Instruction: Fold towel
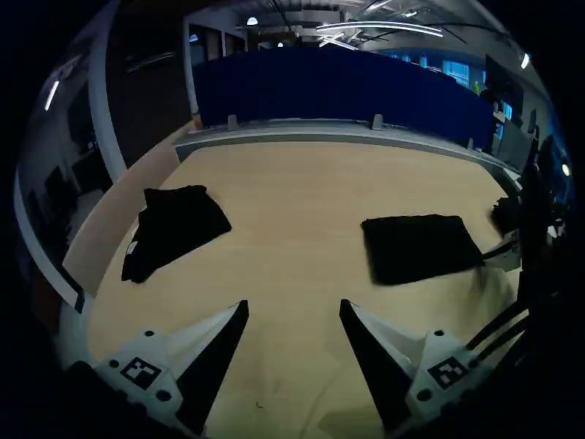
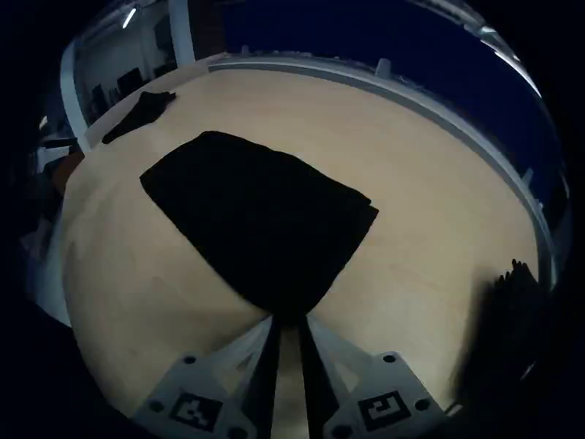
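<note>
**Item: towel** (image 1: 420, 247). Black, on the wooden table (image 1: 292, 183). It lies well short of the blue partition (image 1: 336, 88), nearer that partition's right end as the left gripper view has it. It is a flat, squarish packet with fairly even edges.

**Progress.** You appear to be late in the fold. Judging by the compact shape, at least one fold is already in. What seems left is a last fold, or only squaring the edges and letting go. The cloth is too dark to count layers.

**Item: second black cloth** (image 1: 175, 227). It sits well apart from the towel, towards the partition's left end. It is looser and lopsided with a pale tag at its edge, so you may judge it unfinished.

**Item: right gripper** (image 2: 289, 322). Its fingers are drawn together, their tips on the towel corner farthest from the partition. You seem to have that corner pinched, though dark cloth hides the exact contact.

**Item: left gripper** (image 1: 293, 304). Its fingers are spread wide and hold nothing. It hangs over bare table on the side away from the partition, apart from both cloths.

**Item: dark heap** (image 2: 512, 300). It lies beyond the towel towards the partition's right end and is too dim to identify.

**Containers.** None to enter. The table is the only bearing surface, and it carries the two cloths and the heap.
</note>
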### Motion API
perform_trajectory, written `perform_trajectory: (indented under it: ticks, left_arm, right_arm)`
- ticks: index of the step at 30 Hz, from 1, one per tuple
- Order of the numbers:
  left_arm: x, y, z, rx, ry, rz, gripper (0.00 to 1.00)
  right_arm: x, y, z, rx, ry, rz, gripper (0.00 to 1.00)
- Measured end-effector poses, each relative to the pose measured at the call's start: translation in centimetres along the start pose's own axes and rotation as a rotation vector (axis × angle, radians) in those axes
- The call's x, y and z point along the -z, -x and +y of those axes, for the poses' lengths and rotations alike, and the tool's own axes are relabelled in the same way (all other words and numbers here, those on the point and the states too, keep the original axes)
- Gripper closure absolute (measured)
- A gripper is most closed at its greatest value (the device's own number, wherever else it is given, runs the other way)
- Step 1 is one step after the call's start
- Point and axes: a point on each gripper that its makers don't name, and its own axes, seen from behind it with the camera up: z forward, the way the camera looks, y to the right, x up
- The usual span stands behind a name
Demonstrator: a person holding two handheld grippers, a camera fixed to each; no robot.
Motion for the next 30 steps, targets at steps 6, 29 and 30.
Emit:
perform_trajectory:
  ticks: [6, 29, 30]
  left_arm:
    - [-0.2, 0.2, 0.1, -0.002, 0.007, -0.002, 0.08]
    - [0.9, -0.2, -0.3, 0.027, 0.029, 0.013, 0.08]
    - [1.0, -0.2, -0.3, 0.029, 0.030, 0.015, 0.08]
  right_arm:
    - [0.4, -0.5, 0.0, 0.009, -0.001, 0.008, 0.94]
    - [4.2, -12.2, -1.5, 0.173, 0.015, 0.161, 0.95]
    - [4.3, -13.0, -1.8, 0.187, 0.014, 0.170, 0.95]
